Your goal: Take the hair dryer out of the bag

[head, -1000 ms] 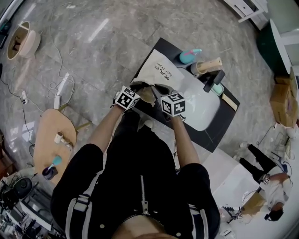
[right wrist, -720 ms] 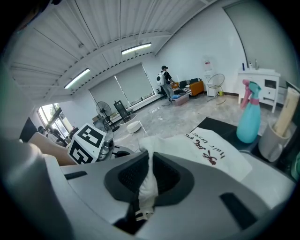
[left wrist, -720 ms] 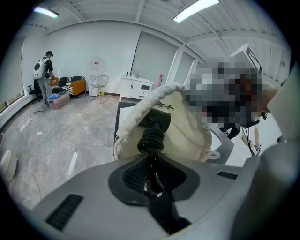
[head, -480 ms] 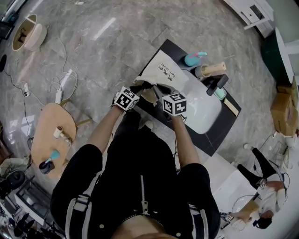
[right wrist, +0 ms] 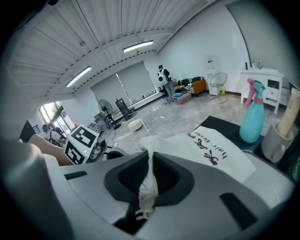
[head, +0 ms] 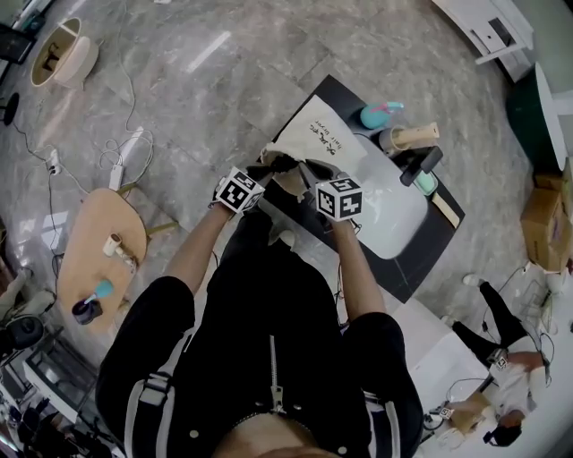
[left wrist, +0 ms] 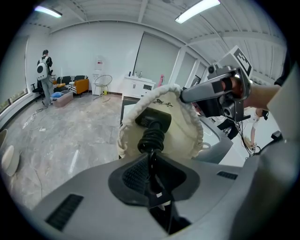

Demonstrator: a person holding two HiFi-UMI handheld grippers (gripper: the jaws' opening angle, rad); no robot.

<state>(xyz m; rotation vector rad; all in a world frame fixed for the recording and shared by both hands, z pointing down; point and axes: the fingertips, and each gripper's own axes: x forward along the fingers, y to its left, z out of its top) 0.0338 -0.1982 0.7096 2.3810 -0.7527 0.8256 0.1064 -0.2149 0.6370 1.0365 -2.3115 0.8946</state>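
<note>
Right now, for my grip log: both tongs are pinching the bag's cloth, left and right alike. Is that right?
Only the right tongs pinch the bag's cloth. The left gripper view shows the left tongs shut instead on the black cord of the hair dryer.

A grey marble floor [head: 179, 89] spreads under white walls [left wrist: 93, 51] and a ribbed ceiling [right wrist: 93, 28] with long strip lights [left wrist: 197, 9]. Near at the left stands a round wooden side table [head: 85, 224]. By the far wall are a white cabinet [left wrist: 137, 87] and an orange sofa [left wrist: 80, 85], and wide windows [right wrist: 136, 79] with blinds line another wall.
</note>
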